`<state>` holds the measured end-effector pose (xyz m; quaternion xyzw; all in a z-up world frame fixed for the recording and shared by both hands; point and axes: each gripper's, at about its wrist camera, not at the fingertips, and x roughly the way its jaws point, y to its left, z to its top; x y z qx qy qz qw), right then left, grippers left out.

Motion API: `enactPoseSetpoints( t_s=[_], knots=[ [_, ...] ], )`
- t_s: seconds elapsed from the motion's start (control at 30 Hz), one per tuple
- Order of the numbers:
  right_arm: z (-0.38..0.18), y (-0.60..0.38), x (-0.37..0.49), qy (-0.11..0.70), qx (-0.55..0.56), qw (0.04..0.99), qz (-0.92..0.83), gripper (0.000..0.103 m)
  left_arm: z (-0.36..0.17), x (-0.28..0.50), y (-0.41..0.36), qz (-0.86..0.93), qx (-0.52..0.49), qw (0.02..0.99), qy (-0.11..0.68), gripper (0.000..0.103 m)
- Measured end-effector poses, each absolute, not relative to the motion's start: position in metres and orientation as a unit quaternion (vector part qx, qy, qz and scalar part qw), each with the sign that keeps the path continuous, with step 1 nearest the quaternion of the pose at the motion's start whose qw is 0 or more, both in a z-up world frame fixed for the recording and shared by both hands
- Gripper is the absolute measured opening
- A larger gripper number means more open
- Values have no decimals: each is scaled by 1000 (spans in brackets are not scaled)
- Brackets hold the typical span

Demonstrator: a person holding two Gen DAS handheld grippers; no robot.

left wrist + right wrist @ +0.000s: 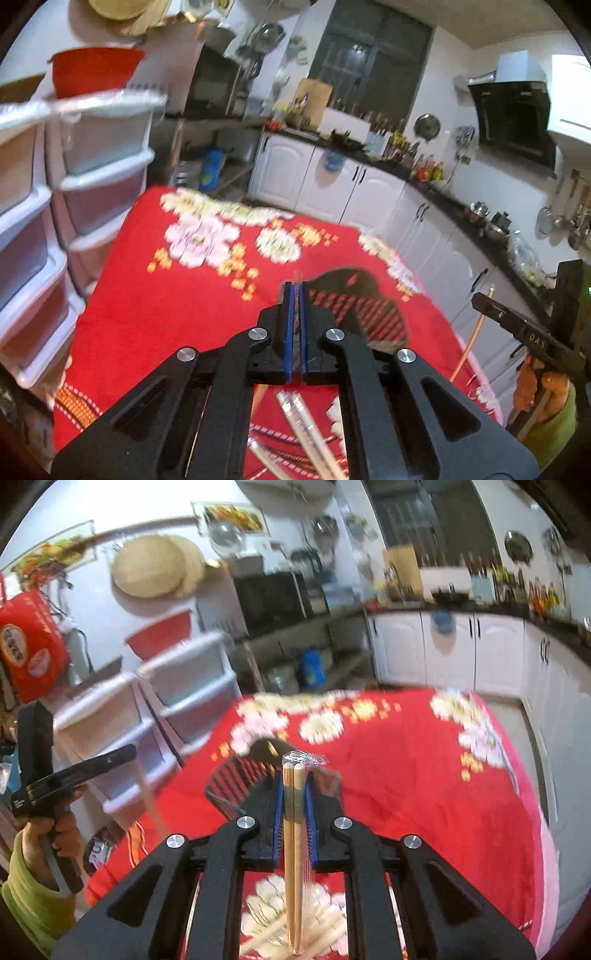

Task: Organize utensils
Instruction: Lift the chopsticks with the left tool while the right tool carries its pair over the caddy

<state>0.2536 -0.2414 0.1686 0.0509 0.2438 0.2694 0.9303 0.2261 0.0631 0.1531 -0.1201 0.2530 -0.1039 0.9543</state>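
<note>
**A:** Left wrist view first. What worries you?

**B:** The left gripper (297, 291) is clenched tight, and only a sliver of clear wrapper shows at its tips, above the red tablecloth (155, 295). With so little pinched, I'd guess the wrapped chopsticks (295, 417), which hang beneath it, could slide out. The black slotted holder (373, 310) lies on the cloth just beyond the tips.

**A:** And the right wrist view?

**B:** The right gripper (294, 775) is grasping a wrapped pair of chopsticks (293, 849), pads on both sides, the sticks running back along the fingers over the same cloth. The film looks slick; a tilt might let them slip. More chopsticks (325, 928) lie loose on the cloth below. The holder (236, 779) sits just past the tips, so a careless swing could clip it.
</note>
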Motion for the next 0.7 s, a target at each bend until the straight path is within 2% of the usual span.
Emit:
enactPoseSetpoints(
  t_s=[0.43, 0.7],
  knots=[
    [215, -227, 265, 161, 50, 948, 270, 10, 237, 233, 46, -132, -125, 970, 162, 0],
    [222, -217, 281, 122, 51, 957, 258, 10, 249, 253, 34, -127, -121, 974, 142, 0]
  ],
)
